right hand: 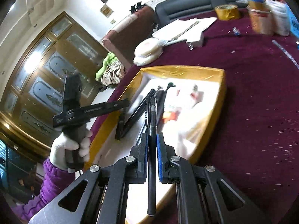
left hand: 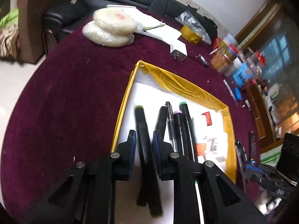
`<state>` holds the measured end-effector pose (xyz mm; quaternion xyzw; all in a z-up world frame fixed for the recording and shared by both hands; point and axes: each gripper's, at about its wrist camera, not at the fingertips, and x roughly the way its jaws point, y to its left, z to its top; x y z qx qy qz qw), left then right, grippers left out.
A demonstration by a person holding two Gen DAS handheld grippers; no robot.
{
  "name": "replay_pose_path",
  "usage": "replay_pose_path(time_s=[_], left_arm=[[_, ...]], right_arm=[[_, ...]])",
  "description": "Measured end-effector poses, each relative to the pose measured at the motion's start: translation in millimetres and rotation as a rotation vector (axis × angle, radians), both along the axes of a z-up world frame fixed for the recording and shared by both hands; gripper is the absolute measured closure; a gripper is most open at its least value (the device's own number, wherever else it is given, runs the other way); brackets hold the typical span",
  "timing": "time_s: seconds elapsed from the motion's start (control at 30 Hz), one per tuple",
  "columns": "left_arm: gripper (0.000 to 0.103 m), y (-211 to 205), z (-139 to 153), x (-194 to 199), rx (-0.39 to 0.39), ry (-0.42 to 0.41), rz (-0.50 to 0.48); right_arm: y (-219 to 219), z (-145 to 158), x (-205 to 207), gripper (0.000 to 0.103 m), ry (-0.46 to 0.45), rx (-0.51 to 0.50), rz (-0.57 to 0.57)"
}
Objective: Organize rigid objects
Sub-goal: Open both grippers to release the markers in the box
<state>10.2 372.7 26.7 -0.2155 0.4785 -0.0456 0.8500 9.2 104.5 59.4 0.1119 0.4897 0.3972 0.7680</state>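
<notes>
Between my right fingers [right hand: 152,145] a black pen [right hand: 151,149] runs lengthwise, the blue pads shut tight on its barrel, its capped tip hanging over the yellow-rimmed tray [right hand: 222,85]. My left fingers [left hand: 143,143] stand only slightly apart, straddling a black marker with a yellow-green cap [left hand: 143,128]; the marker seems to rest on the white tray floor, and I cannot tell for sure whether the pads press on it. Just beyond, more pens lie side by side in the tray: a dark marker [left hand: 161,117], a clear ballpoint [left hand: 170,119], a pink-capped marker [left hand: 179,128] and a green-capped one [left hand: 186,121], with a red card [left hand: 207,118] and blurred packets off to their right. I judge the step in hand to be gathering the writing tools into one row: one marker just about set down, the pen next. The next move calls for lining the pen up alongside that row, lowering it flat, then parting the right fingers. Farther out on the maroon bench [left hand: 74,93] sit a white charger plug [left hand: 179,51], two wrapped white discs [left hand: 110,28], a tape roll [right hand: 227,12] and jars [right hand: 259,18].
</notes>
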Motion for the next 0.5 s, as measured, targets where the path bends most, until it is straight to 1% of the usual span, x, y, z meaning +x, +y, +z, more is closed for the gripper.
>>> replay_pose_path(time_s=[0.07,0.1,0.13,0.17,0.23,0.3,0.33,0.37,0.5], left_arm=[[0.085,-7,1,6,0.053,-0.001,-0.01],[0.084,-9,2,8,0.066,-0.004,-0.011],[0.081,-9,3,8,0.071,-0.008,-0.009],[0.076,-9,3,8,0.06,-0.012,-0.007],[0.072,-5,6,1,0.031,-0.033,0.007],[0.064,-2,13,-12,0.029,-0.076,0.023],[0.056,-1,17,-17,0.026,-0.092,0.027],[0.051,3,23,-27,0.02,-0.122,0.04],[0.046,15,40,-61,0.004,-0.206,0.086]], right_arm=[[11,-5,0,0.095,0.021,-0.005,0.006],[16,-8,0,0.095,0.028,-0.01,0.008],[20,-10,1,0.095,0.035,-0.013,0.007],[25,-13,2,0.095,0.048,-0.015,0.006],[31,-18,7,0.095,0.071,-0.014,0.003],[39,-23,11,0.095,0.097,-0.011,0.003],[42,-25,12,0.095,0.103,-0.013,0.003],[48,-28,13,0.095,0.109,-0.02,0.005],[69,-33,14,0.095,0.116,-0.046,0.015]])
